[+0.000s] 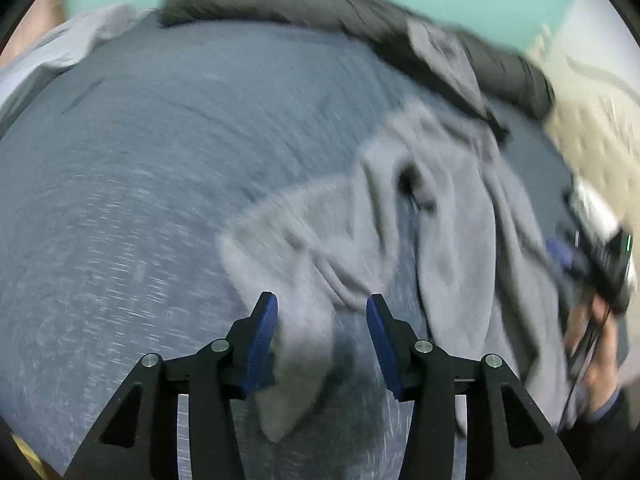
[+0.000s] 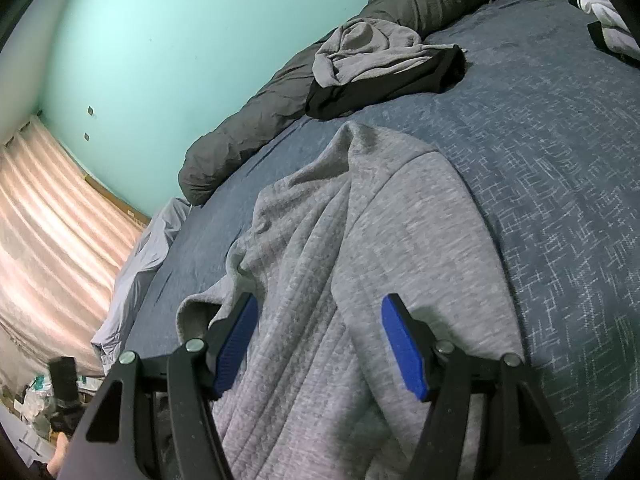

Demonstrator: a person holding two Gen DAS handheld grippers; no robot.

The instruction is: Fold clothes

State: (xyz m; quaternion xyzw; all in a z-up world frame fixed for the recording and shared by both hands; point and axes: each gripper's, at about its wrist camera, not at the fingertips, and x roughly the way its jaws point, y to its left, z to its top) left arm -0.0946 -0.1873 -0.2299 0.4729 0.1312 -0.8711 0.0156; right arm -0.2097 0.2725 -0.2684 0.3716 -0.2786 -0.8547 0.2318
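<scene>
beyond grey sweater, crumpled clothes against duvet

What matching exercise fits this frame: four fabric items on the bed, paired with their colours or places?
Items:
1. sweatshirt
2. bedspread
3. duvet
4. black garment

Descriptions:
A. dark grey, rolled along the wall side of the bed
B. light grey, spread under both open grippers
C. blue, woven pattern, covering the bed
D. lying under a crumpled grey piece, next to the roll

Pairs: 1-B, 2-C, 3-A, 4-D
</scene>
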